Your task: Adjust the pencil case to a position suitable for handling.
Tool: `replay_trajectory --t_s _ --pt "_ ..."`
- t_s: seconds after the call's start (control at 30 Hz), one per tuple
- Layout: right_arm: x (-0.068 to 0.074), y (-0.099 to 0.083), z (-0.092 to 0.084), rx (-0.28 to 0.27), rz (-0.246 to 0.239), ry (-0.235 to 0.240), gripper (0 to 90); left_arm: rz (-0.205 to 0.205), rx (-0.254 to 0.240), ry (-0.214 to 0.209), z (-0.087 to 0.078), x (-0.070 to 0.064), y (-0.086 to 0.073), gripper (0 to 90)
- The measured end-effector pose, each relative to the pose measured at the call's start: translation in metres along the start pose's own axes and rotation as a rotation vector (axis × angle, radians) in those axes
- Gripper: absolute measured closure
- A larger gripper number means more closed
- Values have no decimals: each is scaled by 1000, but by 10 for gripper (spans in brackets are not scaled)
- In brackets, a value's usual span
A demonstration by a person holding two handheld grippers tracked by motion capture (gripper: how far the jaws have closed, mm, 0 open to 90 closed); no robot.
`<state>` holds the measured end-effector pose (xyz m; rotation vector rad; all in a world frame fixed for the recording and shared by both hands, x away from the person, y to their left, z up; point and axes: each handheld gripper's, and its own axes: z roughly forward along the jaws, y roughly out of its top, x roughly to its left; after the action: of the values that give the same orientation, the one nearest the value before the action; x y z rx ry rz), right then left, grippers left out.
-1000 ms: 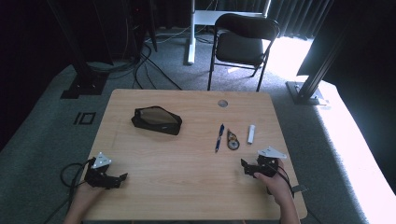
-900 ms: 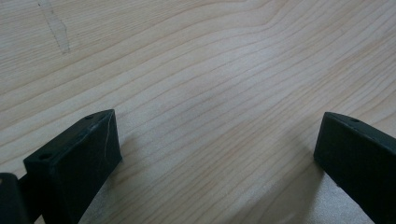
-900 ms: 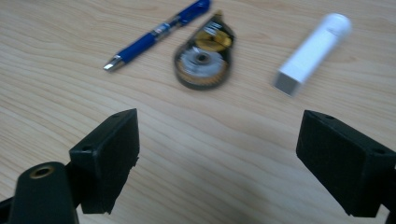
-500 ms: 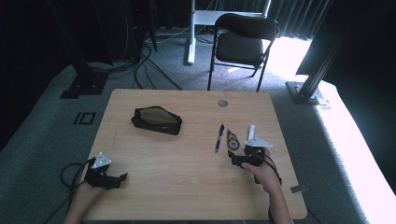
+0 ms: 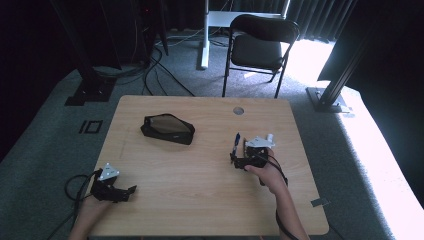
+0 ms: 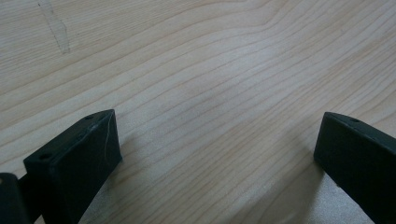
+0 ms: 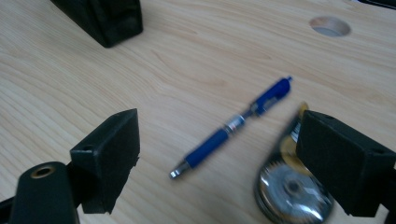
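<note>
Lying between the right tongs' [image 7: 219, 154] spread jaws: blue pen [image 7: 233, 125].

Open wood at the left, crowded ground at the right

The left gripper [image 5: 131, 190] has bare light wooden table [image 5: 190, 185] ahead between its spread jaws; the right gripper's [image 7: 219, 154] wide gap frames the blue ballpoint pen [image 7: 233, 127], with a round shiny metal disc [image 7: 292, 186] just beside its right jaw and the black zipped pouch [image 7: 105, 16] farther ahead
</note>
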<state>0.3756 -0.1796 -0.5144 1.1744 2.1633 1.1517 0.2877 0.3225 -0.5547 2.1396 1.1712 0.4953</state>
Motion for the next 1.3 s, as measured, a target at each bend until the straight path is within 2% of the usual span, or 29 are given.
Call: replay_trajectory --t_s 0.2,0.23,0.57,0.6,0.77,0.9,1.0,1.17,1.3 --pt "5 10 11 -17 -8 21 134 0 0 0 0 0 0 6" --pt "7 14 15 -7 -26 26 142 -1 0 0 0 0 0 6" --pt "17 28 33 -15 -60 71 159 0 0 0 0 0 0 6" --pt "20 33 40 -18 -60 81 163 0 0 0 0 0 0 6" --pt "23 39 50 -6 -80 93 164 0 0 0 0 0 0 6" --pt "26 47 60 -8 -99 114 196 0 0 0 0 0 0 6" --pt "30 51 68 -7 -146 125 213 0 0 0 0 0 0 6" --pt "38 59 79 -13 -192 153 254 0 0 0 0 0 0 6" --pt "43 65 86 -46 -185 176 304 0 0 0 0 0 0 6"
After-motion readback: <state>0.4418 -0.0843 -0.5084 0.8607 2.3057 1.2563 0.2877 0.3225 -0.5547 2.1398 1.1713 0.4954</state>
